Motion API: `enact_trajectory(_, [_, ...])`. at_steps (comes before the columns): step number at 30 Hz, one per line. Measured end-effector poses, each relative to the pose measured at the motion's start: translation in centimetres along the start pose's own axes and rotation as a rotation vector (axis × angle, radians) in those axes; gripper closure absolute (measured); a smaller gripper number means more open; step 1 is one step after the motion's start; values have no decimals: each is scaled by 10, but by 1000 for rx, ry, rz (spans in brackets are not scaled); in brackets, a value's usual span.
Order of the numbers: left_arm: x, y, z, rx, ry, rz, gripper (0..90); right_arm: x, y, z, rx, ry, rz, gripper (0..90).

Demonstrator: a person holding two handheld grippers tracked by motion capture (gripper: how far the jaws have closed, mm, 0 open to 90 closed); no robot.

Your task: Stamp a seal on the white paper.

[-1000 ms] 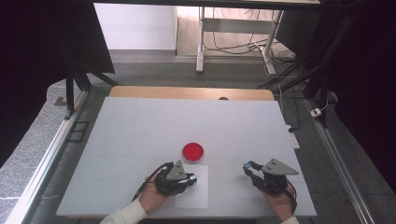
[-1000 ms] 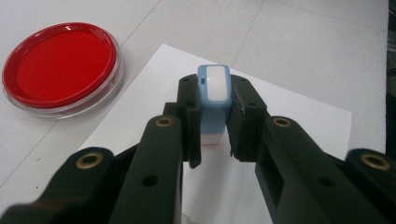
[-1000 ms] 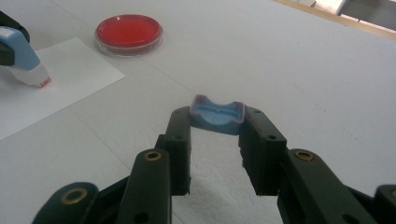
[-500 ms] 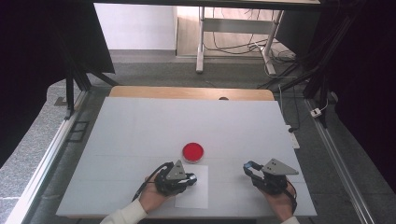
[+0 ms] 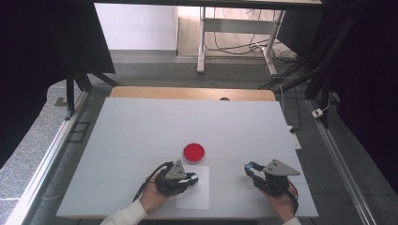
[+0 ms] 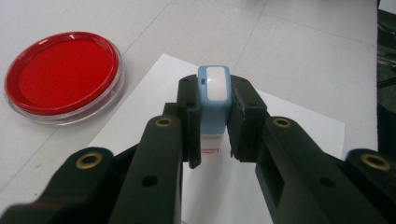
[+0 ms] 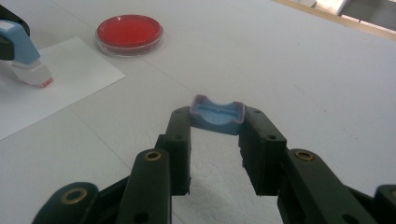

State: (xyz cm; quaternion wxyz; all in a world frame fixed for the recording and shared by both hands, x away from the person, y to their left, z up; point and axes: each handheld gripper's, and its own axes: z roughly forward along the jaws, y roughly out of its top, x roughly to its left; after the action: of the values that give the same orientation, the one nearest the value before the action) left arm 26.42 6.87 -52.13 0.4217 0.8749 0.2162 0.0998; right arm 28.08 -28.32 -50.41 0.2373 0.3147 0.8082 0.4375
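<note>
On the white counter, the sheet of white paper near the person's edge serves as the landmark. The left tool sits over the paper's left part, held in the person's left hand, with a white sleeve showing at the bottom edge of the high view. In the left gripper view its two black jaws are clenched on a blue stamp with a white oval face on top; the stamp's pale lower end points down at the paper, and a small red rectangular mark lies on the sheet just under it. From the right gripper view, the stamp leans, its white tip with a reddish underside touching or just above the paper; I cannot tell which.

Just beyond the paper's far edge lies a round red ink pad in a clear-rimmed dish, apart from the sheet and open to view.

Well to the right of the paper, the right tool rests low over the bare counter, held by the person's right hand. Its jaws grasp a small blue cap, hollow side up, pinched between the tips at its two ends.
</note>
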Motion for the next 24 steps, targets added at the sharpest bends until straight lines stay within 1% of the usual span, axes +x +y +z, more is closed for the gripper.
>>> enact_trajectory(2, [1,0,0,-10,-4,-3,759,0,0,0,0,0,0,643])
enact_trajectory(4, [1,1,-2,-25,4,-4,759,0,0,0,2,0,0,643])
enact_trajectory(6, [2,3,-6,-41,3,-15,758,0,0,0,2,-6,-1,643])
enact_trajectory(8, [3,4,-9,-54,4,-21,758,0,0,0,-5,0,2,643])
enact_trajectory(13, [6,5,-15,-84,-5,-41,758,0,0,0,0,-3,-1,643])
enact_trajectory(22, [11,8,-25,-111,-9,-64,757,-1,0,0,2,-3,-1,643])
enact_trajectory(24, [13,9,-27,-110,-2,-68,757,-1,0,0,-3,-2,2,643])
